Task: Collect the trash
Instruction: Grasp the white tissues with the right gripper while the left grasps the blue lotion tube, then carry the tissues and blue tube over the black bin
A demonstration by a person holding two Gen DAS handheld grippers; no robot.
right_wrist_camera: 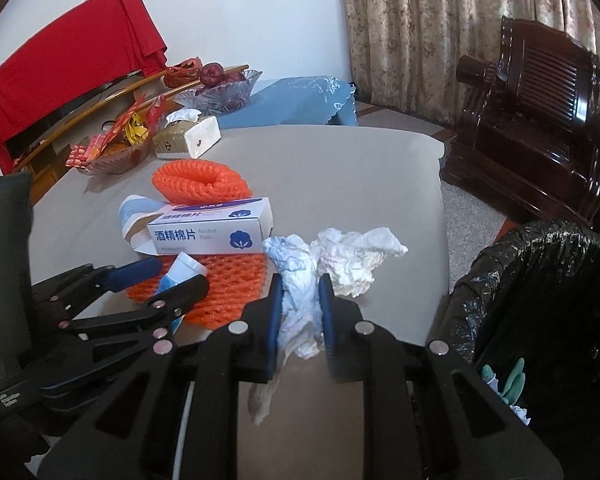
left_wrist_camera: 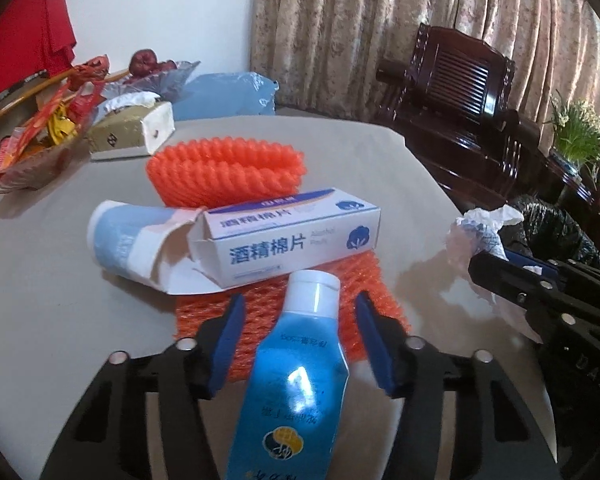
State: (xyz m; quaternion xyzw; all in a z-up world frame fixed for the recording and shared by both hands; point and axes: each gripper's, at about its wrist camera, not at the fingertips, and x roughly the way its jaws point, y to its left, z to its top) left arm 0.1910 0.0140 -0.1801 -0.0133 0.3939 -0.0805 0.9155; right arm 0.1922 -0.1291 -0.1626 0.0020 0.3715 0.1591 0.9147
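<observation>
Two grippers are at work over the grey table. We take the white carton printed with blue characters as our landmark; it lies across an orange foam net sleeve near the table's middle.

The right gripper is clamped narrowly on crumpled tissue, a soft, creased white-and-pale-blue wad just right of the carton; more of the wad spreads beyond the fingertips, and a limp tail hangs below the jaws.

The left gripper, directly in front of the carton, stands about half open around a glossy blue bottle with a white flip cap. We see a gap between the blue pads and the bottle on both sides, so no grip is confirmed. The bottle's base is cut off by the frame edge.

Left of the carton lies a torn pale-blue paper tube. Behind it sit a tissue box and glass dishes, contents indistinct. Far right of it, off the table, stands a bin lined with black plastic. Patterned curtains and a dark wooden chair close the room.
</observation>
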